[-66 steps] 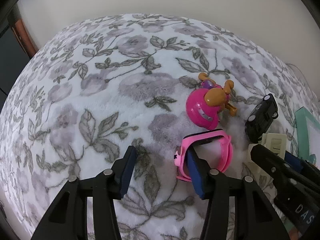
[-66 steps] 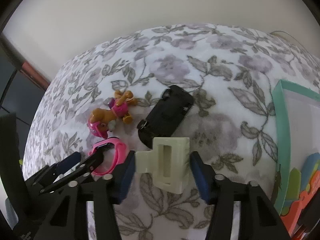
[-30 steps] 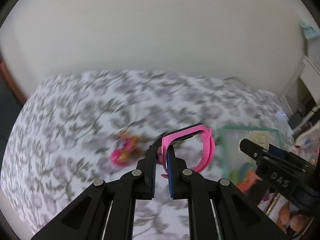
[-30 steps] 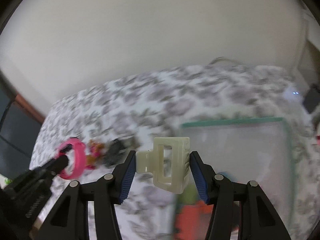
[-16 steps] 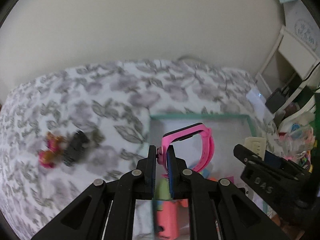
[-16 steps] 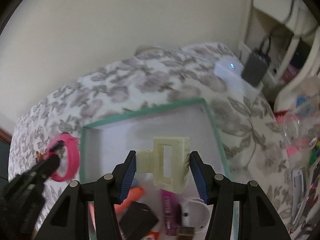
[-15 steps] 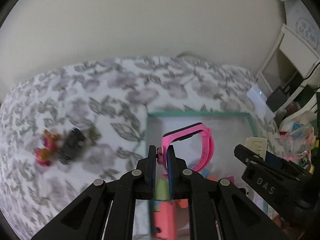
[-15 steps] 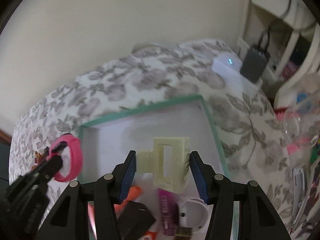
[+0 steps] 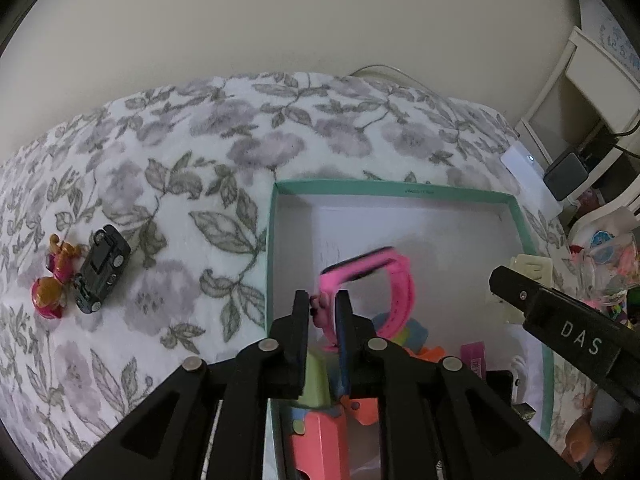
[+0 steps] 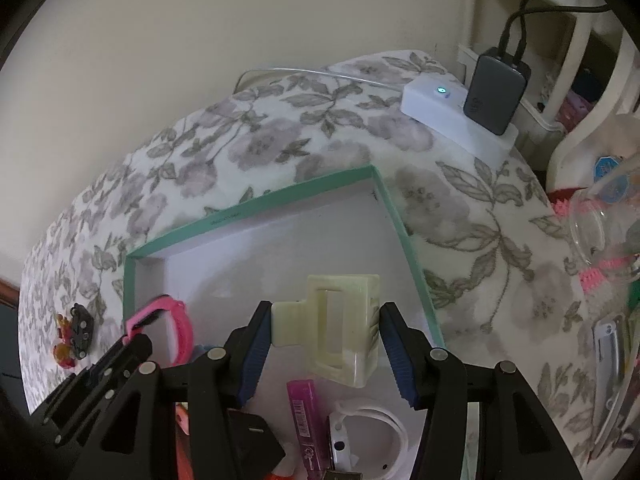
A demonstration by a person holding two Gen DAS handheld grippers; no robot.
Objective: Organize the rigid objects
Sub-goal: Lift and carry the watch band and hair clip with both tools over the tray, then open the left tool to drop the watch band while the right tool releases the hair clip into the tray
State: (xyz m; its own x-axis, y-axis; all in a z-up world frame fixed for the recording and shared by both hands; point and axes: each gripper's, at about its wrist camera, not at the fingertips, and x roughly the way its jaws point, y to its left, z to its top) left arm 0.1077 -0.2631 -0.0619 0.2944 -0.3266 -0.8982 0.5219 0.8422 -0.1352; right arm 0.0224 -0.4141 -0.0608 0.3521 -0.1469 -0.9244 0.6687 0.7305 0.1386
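Floral blanket (image 9: 168, 184) beneath green-rimmed box (image 9: 392, 189), beside wall (image 9: 280, 16).

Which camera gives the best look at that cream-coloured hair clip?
The right wrist view: the hair clip fills the centre, clamped whole in the right claw. The left wrist view shows only a sliver of it behind the claw's dark arm.
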